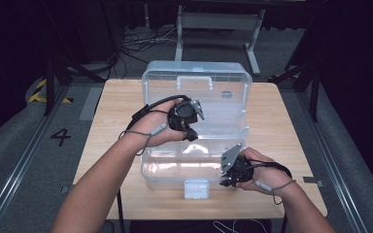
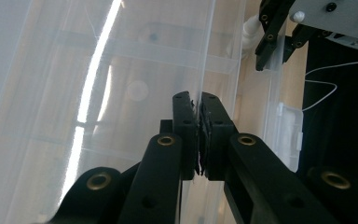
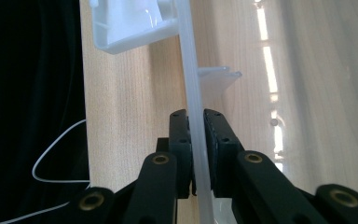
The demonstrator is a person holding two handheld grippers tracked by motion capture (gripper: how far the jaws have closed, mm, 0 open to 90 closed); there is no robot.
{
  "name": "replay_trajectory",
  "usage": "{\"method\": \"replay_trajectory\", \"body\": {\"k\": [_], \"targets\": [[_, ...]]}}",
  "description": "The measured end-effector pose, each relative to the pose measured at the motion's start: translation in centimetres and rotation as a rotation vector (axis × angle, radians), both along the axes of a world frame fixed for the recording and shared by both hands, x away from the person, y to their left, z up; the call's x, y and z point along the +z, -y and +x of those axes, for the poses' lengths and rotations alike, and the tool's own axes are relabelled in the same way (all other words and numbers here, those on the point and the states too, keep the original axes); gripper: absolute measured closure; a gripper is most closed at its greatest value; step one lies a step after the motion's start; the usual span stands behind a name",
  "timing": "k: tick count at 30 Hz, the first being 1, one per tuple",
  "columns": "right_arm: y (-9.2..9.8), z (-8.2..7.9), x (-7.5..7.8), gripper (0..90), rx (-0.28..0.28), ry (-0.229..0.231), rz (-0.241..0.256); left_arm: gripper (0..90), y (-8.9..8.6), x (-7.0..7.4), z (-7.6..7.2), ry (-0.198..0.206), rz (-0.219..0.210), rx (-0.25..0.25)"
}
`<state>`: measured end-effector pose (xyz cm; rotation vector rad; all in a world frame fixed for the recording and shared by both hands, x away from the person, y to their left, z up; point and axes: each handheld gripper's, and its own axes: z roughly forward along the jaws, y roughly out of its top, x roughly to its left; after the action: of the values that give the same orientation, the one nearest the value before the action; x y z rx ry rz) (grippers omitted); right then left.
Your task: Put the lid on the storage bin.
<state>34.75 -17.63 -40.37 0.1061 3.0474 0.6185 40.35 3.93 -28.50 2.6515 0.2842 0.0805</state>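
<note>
1. A clear plastic box (image 1: 194, 165) sits open in the middle of a light wooden table (image 1: 281, 126), its lid (image 1: 196, 94) standing up behind the tub.
2. The lid has a white handle (image 1: 194, 80) near its top edge, and a small clear latch (image 1: 196, 189) hangs on the front wall of the tub, on the person's side.
3. The left gripper (image 1: 192, 135) comes in from the left over the back of the tub, held in the person's left hand (image 1: 162, 127).
4. In the left gripper view, its jaws are pressed together on a thin clear wall of the box (image 2: 121, 93); the left gripper (image 2: 199, 135) pinches that edge between its pads.
5. The right gripper (image 1: 226, 183) is at the tub's front right corner, in the person's right hand (image 1: 260, 172).
6. In the right gripper view, the right gripper (image 3: 196, 140) is clamped on the box's front wall (image 3: 193, 93), which runs straight up between the two jaws.
7. Beyond the table edge a thin white cable (image 3: 56, 158) lies against the dark floor.
8. Both forearms reach in from the near side, well apart from each other.
</note>
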Motion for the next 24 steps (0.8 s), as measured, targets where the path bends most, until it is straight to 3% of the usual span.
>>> {"method": "replay_trajectory", "body": {"k": [24], "targets": [[0.1,-0.27,0.09,82.8,-0.021,0.016,0.004,86.4,0.13,-0.47,-0.77,-0.025,0.014,-0.022]]}}
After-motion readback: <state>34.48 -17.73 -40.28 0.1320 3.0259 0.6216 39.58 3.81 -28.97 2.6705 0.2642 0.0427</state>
